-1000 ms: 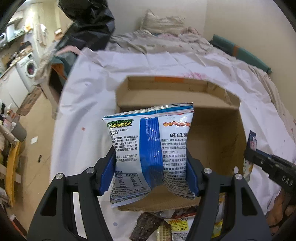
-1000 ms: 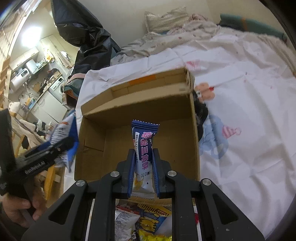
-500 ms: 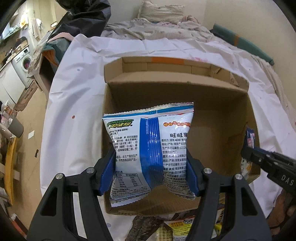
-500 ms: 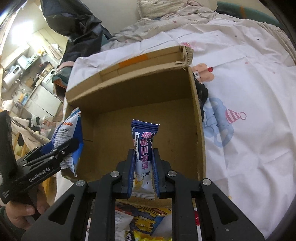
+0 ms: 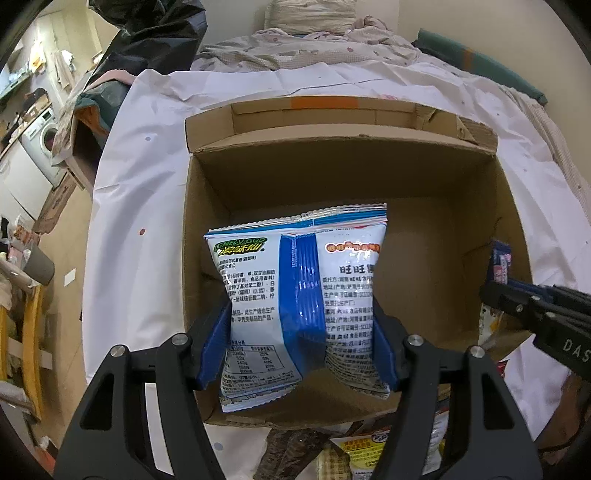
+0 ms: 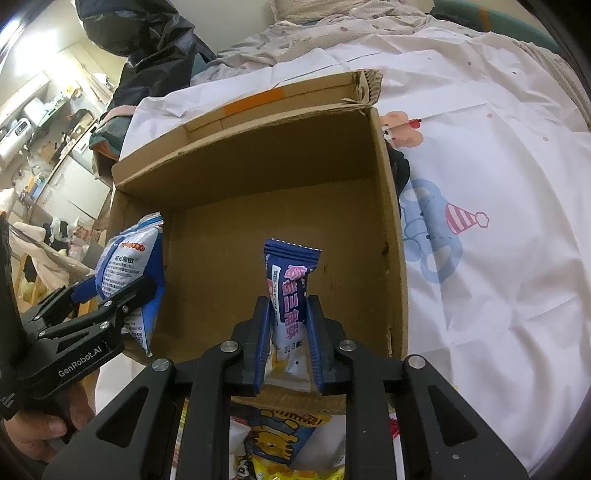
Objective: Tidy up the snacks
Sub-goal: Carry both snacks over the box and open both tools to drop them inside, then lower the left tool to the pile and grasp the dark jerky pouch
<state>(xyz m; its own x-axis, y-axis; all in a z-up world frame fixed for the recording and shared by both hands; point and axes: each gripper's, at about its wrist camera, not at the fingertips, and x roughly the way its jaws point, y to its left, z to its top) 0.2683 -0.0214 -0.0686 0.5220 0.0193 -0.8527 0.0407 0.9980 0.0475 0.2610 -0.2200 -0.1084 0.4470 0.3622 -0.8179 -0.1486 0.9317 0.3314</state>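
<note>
An open cardboard box (image 5: 207,206) (image 6: 391,236) stands on the white sheet, and I see nothing on its floor. My left gripper (image 5: 301,314) is shut on a white and blue snack bag (image 5: 295,288), held over the box's near left part; the bag also shows in the right wrist view (image 6: 129,266). My right gripper (image 6: 290,314) is shut on a slim dark blue snack pack (image 6: 291,288), held upright over the box's near edge. The right gripper shows at the right edge of the left wrist view (image 5: 517,295).
Several loose snack packs (image 6: 280,435) (image 5: 354,450) lie on the sheet just in front of the box. A white printed sheet (image 6: 498,184) covers the bed. A black bag (image 5: 147,33) and rumpled bedding (image 5: 314,48) lie beyond the box.
Both grippers have moved forward and down towards the box with their snacks still held. The box now fills more of both views.
</note>
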